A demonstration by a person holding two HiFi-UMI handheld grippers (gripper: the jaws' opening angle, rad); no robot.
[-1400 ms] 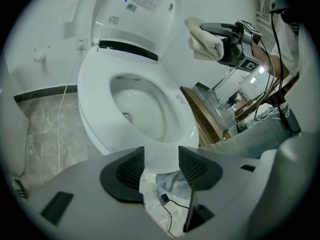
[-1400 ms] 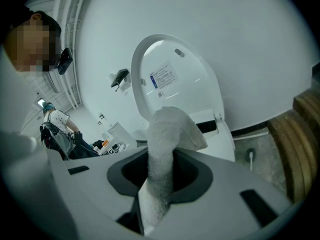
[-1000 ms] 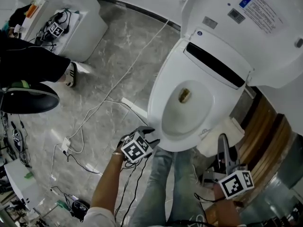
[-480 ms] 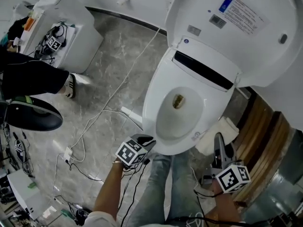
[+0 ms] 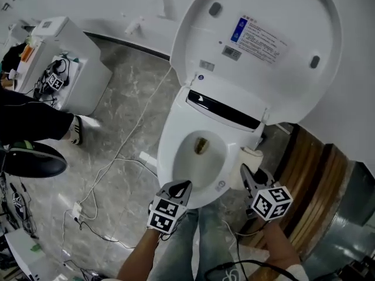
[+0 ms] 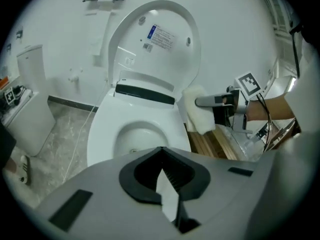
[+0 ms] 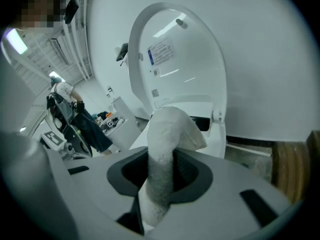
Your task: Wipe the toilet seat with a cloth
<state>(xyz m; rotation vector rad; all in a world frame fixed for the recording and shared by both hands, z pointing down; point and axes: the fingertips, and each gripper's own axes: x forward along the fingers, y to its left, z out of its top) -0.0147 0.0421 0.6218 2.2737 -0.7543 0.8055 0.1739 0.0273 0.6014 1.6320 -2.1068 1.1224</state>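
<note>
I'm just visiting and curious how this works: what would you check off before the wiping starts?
1. Lid raised out of the way: ok.
2. Cloth gripped in the right claw: ok.
3. Cloth touching the seat: cannot tell.
4. Left claw shut and empty: ok.
5. Seat bare, nothing lying on it: ok.
</note>
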